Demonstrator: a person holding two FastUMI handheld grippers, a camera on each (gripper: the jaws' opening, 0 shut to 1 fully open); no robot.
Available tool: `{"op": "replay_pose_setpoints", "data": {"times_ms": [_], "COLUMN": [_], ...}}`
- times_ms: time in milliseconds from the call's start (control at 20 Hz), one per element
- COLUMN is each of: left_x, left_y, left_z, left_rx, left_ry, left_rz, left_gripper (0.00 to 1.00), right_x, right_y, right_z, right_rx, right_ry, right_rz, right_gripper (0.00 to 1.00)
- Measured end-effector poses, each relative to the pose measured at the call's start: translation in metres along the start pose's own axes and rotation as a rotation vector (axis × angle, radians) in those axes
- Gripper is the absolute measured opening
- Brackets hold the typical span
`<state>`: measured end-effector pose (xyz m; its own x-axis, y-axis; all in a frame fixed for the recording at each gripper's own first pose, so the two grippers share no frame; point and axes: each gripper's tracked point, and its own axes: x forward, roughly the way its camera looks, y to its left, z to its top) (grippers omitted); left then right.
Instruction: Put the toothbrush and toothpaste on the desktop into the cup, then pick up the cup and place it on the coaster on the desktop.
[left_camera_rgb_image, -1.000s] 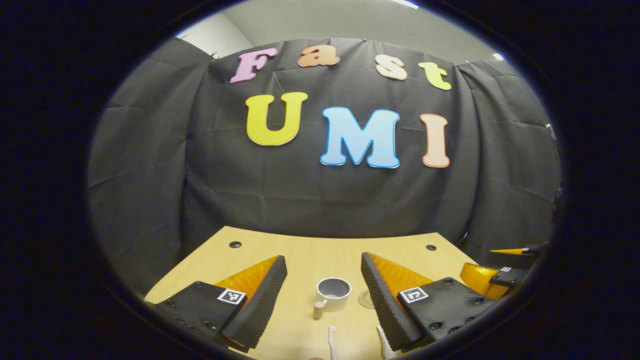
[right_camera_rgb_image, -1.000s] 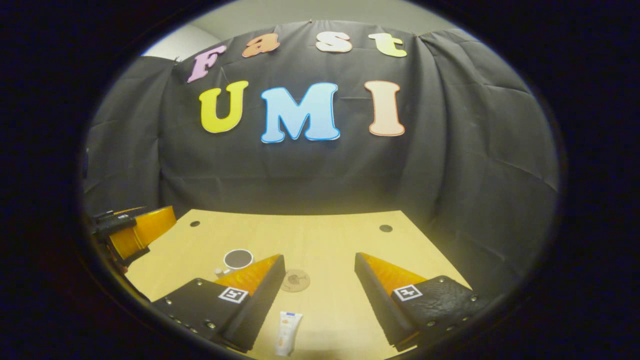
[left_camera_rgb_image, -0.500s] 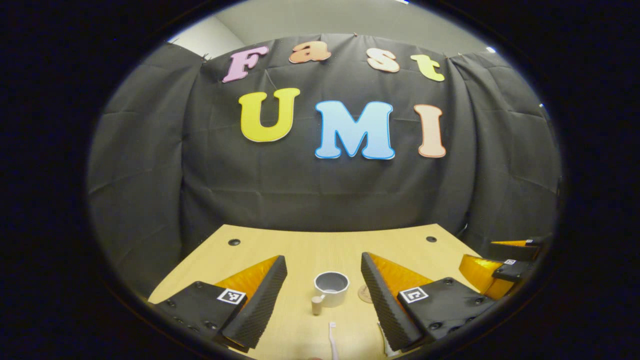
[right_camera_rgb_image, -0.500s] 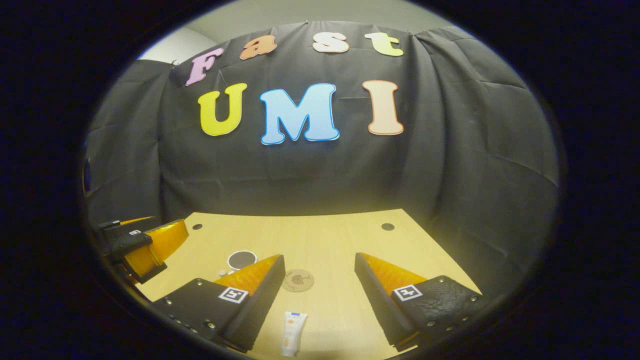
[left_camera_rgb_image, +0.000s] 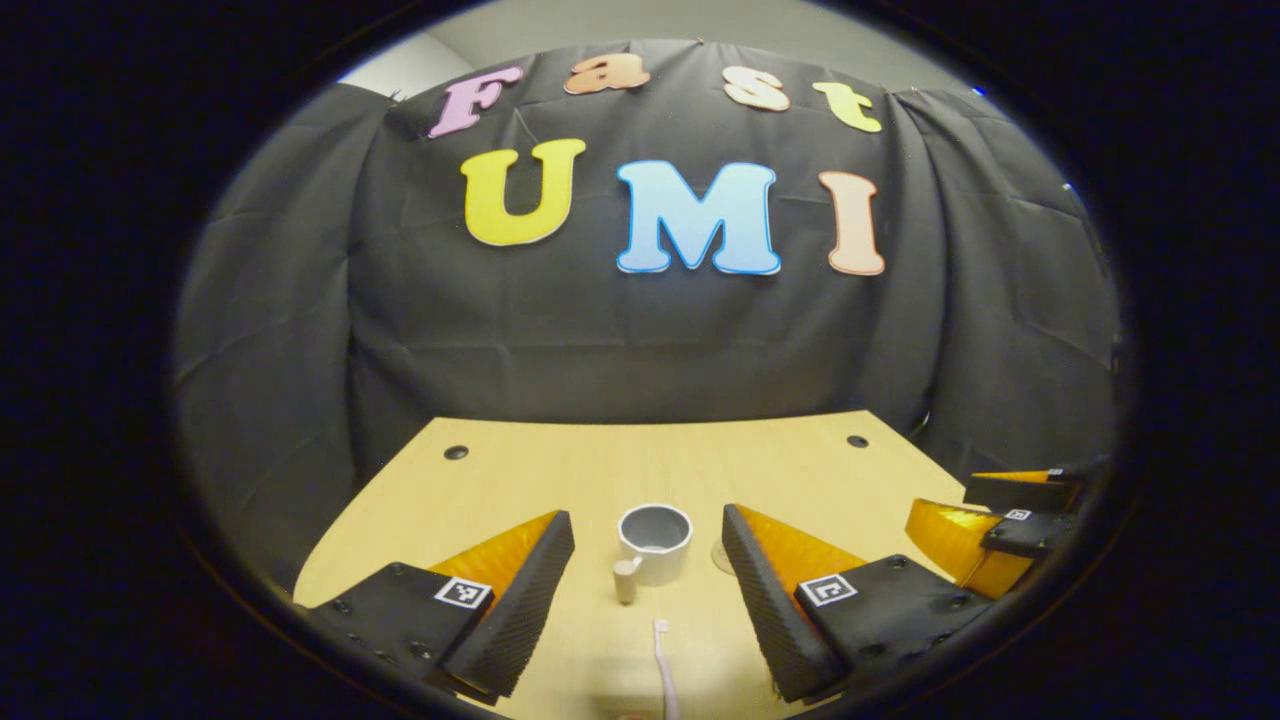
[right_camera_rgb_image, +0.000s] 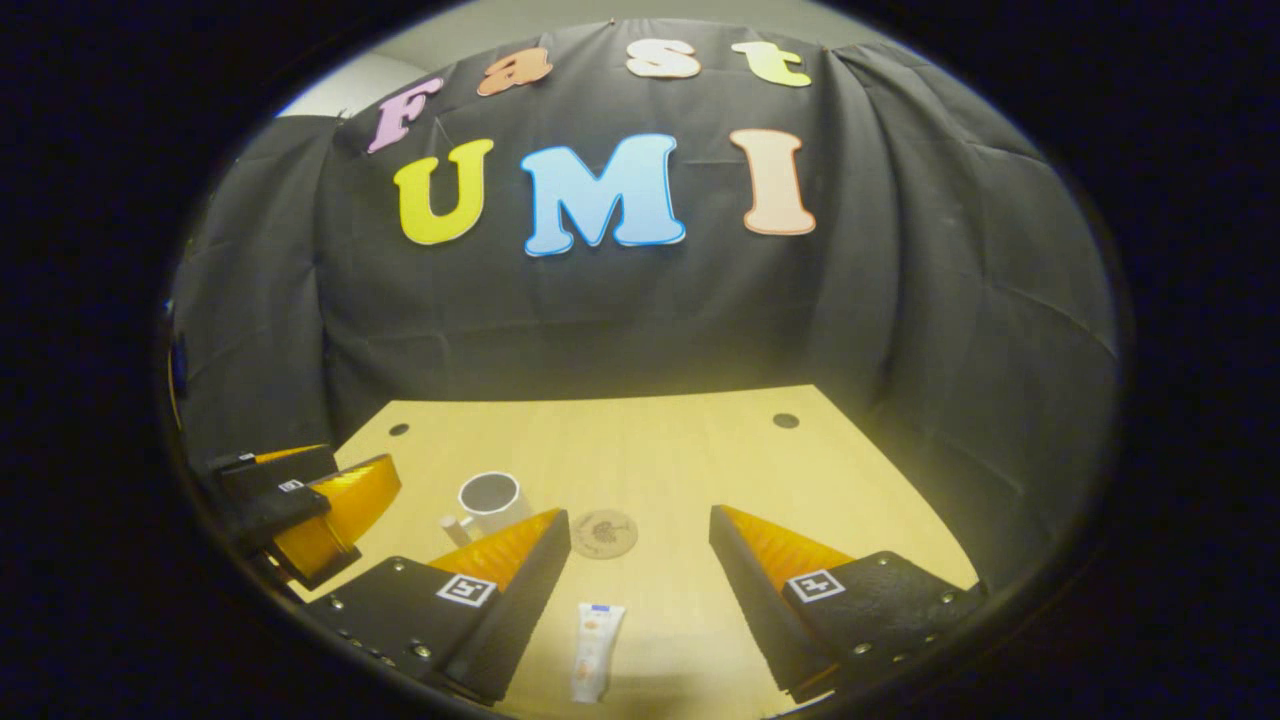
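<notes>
Left gripper: fingers spread, nothing between.
Cup: upright on table.
Toothbrush: flat, just before cup.

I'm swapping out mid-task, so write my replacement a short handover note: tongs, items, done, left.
Left tongs: open, holding nothing, above the table, toothbrush lying just ahead between the fingers.
Right tongs: open, holding nothing, toothpaste lying just ahead.
Cup: upright on the table, nothing in it, beside the coaster, not on it.
Done: nothing.
Left: toothbrush and toothpaste into the cup, then the cup onto the coaster.
</notes>
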<state>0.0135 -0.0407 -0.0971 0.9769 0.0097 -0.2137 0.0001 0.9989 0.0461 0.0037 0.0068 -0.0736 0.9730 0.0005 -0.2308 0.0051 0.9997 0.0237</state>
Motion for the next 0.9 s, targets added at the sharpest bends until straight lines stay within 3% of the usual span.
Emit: {"op": "replay_pose_setpoints", "data": {"times_ms": [100, 250, 350, 400, 900], "left_x": [0.004, 0.014, 0.017, 0.018, 0.02], "left_y": [-0.001, -0.002, -0.003, -0.002, -0.009], "left_z": [-0.021, -0.063, -0.092, -0.105, -0.22], "left_rx": [-0.015, -0.04, -0.035, -0.03, -0.019], "left_ry": [0.044, 0.14, 0.2, 0.231, 0.511], "left_rz": [-0.007, -0.016, -0.018, -0.019, -0.031], "left_gripper": [0.96, 1.0, 0.96, 1.0, 0.97], "right_x": [0.005, 0.011, 0.013, 0.015, 0.026], "right_y": [0.003, 0.011, 0.012, 0.016, 0.034], "right_z": [-0.017, -0.054, -0.075, -0.088, -0.185], "right_rx": [-0.002, 0.012, 0.022, 0.025, 0.053], "right_ry": [0.045, 0.152, 0.208, 0.239, 0.489], "right_rz": [0.002, 0.023, 0.025, 0.033, 0.069], "right_gripper": [0.9, 0.9, 0.9, 0.9, 0.92]}}
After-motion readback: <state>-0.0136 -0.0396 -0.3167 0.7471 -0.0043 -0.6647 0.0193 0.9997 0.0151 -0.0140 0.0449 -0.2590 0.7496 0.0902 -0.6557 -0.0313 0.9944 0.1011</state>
